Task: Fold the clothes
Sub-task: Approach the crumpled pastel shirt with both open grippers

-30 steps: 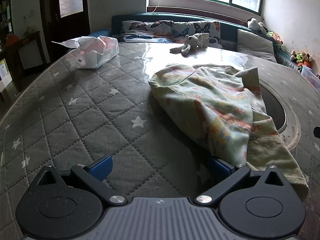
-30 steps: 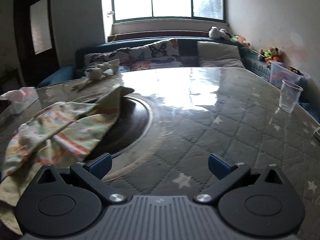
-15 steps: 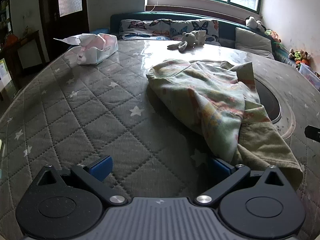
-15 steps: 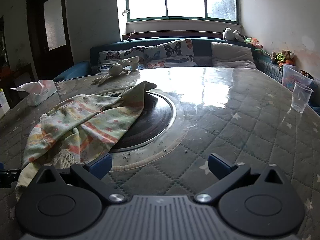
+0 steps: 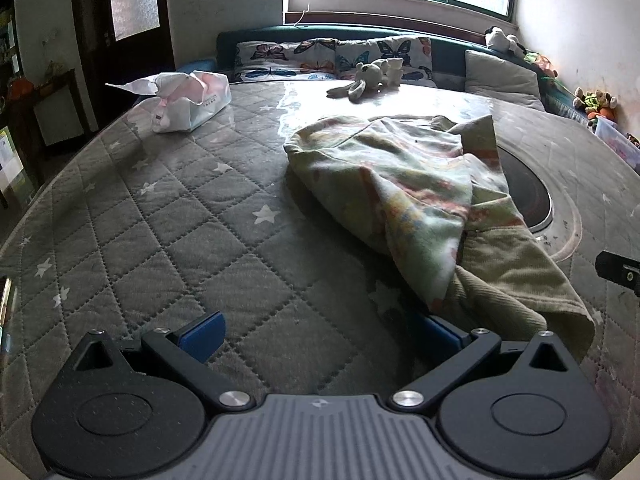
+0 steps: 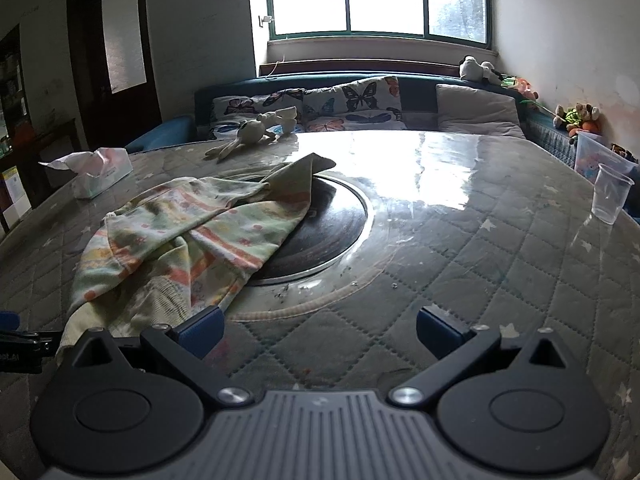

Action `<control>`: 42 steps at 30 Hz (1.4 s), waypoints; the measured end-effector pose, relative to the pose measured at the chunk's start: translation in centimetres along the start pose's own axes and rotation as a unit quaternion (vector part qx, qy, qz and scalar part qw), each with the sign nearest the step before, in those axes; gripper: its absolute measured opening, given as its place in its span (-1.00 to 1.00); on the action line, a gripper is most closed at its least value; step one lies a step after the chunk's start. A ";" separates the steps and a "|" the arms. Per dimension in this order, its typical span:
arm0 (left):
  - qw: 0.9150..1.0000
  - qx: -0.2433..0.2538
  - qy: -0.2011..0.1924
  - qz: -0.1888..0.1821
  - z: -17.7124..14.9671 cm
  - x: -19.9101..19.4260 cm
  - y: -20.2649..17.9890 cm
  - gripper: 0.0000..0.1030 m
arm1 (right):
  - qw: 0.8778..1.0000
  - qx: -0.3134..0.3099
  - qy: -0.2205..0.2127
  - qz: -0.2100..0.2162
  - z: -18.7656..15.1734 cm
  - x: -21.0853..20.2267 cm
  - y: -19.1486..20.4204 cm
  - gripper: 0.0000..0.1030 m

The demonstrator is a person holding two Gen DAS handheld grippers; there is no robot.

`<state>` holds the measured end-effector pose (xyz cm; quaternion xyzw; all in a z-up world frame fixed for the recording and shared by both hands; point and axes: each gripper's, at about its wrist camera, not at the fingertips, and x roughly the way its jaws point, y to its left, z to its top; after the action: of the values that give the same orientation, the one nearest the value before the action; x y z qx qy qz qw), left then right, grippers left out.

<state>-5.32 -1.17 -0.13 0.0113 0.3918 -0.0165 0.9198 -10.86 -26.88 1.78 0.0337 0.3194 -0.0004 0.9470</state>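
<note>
A crumpled pale green garment (image 5: pixel 416 200) with an orange and yellow print lies on the quilted grey table cover (image 5: pixel 168 232), partly over a dark round inset (image 5: pixel 524 192). Its ribbed hem reaches the right finger of my left gripper (image 5: pixel 320 334), which stands open above the cover with nothing between its fingers. In the right wrist view the garment (image 6: pixel 192 236) lies ahead on the left, its near edge beside the left finger of my right gripper (image 6: pixel 320 326), which is also open. The tip of the other gripper shows at each view's side edge.
A tissue pack (image 5: pixel 188 100) sits at the far left of the table and a plush toy (image 5: pixel 372 78) at the far edge. A clear plastic cup (image 6: pixel 610 194) stands at the right. A sofa with butterfly cushions (image 6: pixel 320 104) runs behind the table.
Both grippers have drawn back and risen a little, so the garment and the round inset sit farther ahead in both views. Both stay open; the garment has not moved.
</note>
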 end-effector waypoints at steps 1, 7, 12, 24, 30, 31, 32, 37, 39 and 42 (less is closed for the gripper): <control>1.000 0.001 0.000 0.000 0.0 -0.1 -0.1 1.00 | 1.000 -0.001 0.001 0.001 -0.1 0.0 0.1 1.00; 1.000 0.005 0.002 0.003 -0.2 -0.3 -0.4 1.00 | 1.000 -0.003 0.003 0.005 -0.4 -0.2 0.4 1.00; 1.000 0.011 0.002 0.002 -0.4 -0.4 -0.8 1.00 | 1.000 -0.006 0.006 0.011 -0.7 -0.2 0.8 1.00; 1.000 0.020 0.012 0.012 -0.3 -0.1 -1.2 1.00 | 1.000 -0.013 0.008 0.017 -0.7 -0.2 1.2 1.00; 1.000 0.021 0.014 0.016 -0.1 0.0 -1.2 1.00 | 1.000 -0.018 0.009 0.021 -0.6 0.1 1.6 1.00; 1.000 0.022 0.014 0.016 -0.1 0.0 -1.2 1.00 | 1.000 -0.018 0.009 0.021 -0.5 0.1 1.6 1.00; 1.000 0.023 0.014 0.017 -0.1 0.0 -1.2 1.00 | 1.000 -0.019 0.009 0.021 -0.5 0.1 1.6 1.00; 0.999 0.026 0.015 0.021 0.0 0.2 -1.3 1.00 | 0.999 -0.020 0.009 0.023 -0.3 0.3 1.8 1.00; 0.999 0.026 0.015 0.022 0.1 0.2 -1.3 1.00 | 0.999 -0.021 0.009 0.023 -0.3 0.3 1.8 1.00; 0.999 0.028 0.014 0.025 0.2 0.3 -1.3 1.00 | 0.999 -0.023 0.009 0.025 -0.1 0.5 1.9 1.00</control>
<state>-5.02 -2.50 -0.21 0.0467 0.4039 -0.0039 0.9136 -10.52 -24.93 1.54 0.0200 0.3266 0.0305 0.9445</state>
